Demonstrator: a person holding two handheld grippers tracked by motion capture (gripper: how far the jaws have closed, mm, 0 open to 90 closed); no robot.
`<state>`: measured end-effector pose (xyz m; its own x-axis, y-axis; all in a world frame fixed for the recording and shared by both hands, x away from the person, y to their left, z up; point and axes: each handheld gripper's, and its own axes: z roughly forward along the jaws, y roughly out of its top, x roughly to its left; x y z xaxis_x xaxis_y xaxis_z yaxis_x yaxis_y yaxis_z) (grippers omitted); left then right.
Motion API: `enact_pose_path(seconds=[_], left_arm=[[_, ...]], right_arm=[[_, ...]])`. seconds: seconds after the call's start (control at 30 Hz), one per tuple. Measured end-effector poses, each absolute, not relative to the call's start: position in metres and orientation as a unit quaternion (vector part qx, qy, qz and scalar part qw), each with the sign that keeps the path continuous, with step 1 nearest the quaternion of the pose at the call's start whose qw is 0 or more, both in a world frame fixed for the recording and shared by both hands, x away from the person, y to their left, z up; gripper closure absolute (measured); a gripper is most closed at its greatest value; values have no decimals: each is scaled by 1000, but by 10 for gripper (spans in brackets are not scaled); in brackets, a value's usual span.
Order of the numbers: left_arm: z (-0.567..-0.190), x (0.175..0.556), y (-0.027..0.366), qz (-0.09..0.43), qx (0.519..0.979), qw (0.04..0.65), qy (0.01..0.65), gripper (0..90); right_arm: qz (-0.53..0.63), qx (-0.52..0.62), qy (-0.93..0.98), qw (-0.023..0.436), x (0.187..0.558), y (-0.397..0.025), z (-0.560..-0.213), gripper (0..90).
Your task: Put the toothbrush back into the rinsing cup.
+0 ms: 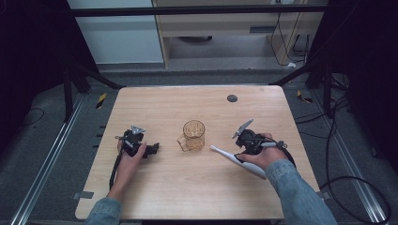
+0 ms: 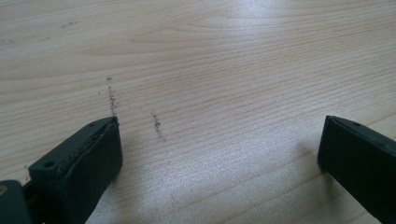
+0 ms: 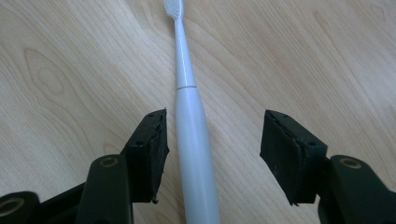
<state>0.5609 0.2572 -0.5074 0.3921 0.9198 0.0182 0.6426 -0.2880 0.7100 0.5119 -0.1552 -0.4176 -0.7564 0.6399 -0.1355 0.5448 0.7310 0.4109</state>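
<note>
1. Desk [image 1: 197, 187]: light wood-grain top; an amber transparent cup with a handle [image 1: 193, 136] stands near its centre.
2. Electric toothbrush [image 3: 189, 116]: white, lying flat on the desk right of the cup, brush head pointing toward the cup.
3. Right hand-held gripper [image 3: 212, 135]: jaws spread apart, one on either side of the toothbrush handle, the left jaw just beside it, neither clamping it.
4. Left hand-held gripper [image 2: 219, 140]: jaws wide apart over bare desk, left of the cup; dark specks [image 2: 112, 98] mark the wood.
</note>
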Motion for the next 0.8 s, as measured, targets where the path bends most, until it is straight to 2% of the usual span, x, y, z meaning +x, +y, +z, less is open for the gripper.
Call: enact_pose_path(seconds=[0.8], left_arm=[[-507,562,257,219,773,317,504,0]], right_arm=[[125,300,942,88,524,-137,-452,534]])
